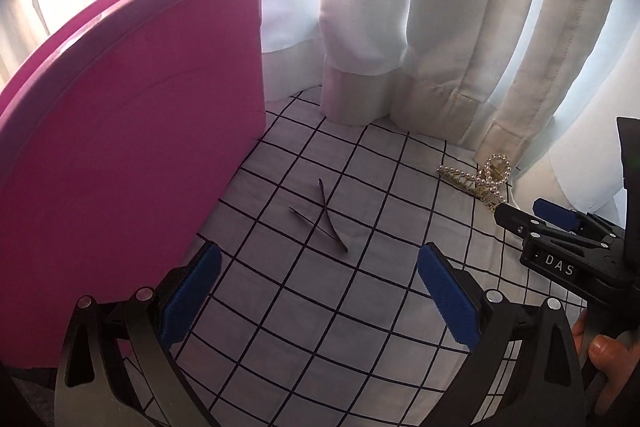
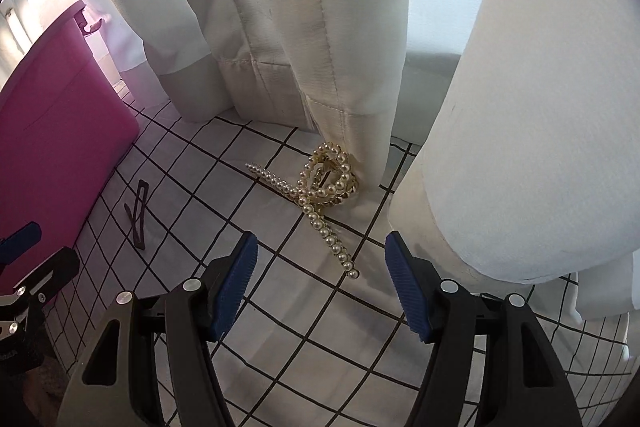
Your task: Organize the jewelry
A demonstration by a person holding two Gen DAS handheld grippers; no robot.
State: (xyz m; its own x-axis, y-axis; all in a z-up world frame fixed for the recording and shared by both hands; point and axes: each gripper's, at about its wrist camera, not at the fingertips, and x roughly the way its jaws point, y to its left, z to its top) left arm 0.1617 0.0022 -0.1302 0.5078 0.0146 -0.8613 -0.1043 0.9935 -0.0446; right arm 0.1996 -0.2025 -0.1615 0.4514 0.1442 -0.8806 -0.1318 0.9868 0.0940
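A gold hair claw set with pearls [image 2: 320,187] lies on the checked cloth against the curtain hem; it also shows in the left wrist view [image 1: 482,181]. My right gripper [image 2: 320,253] is open and empty, just short of the claw, its jaws either side of the claw's near end. Two dark bobby pins [image 1: 322,217] lie crossed on the cloth ahead of my left gripper [image 1: 320,261], which is open and empty. The pins also show in the right wrist view [image 2: 138,213]. A pink box [image 1: 132,131] stands at the left.
White curtains [image 2: 304,27] hang down to the cloth along the back. A roll of white paper [image 2: 532,131] stands at the right. The white cloth with black grid lines [image 1: 340,307] covers the surface. The right gripper's body [image 1: 568,251] shows at the right of the left wrist view.
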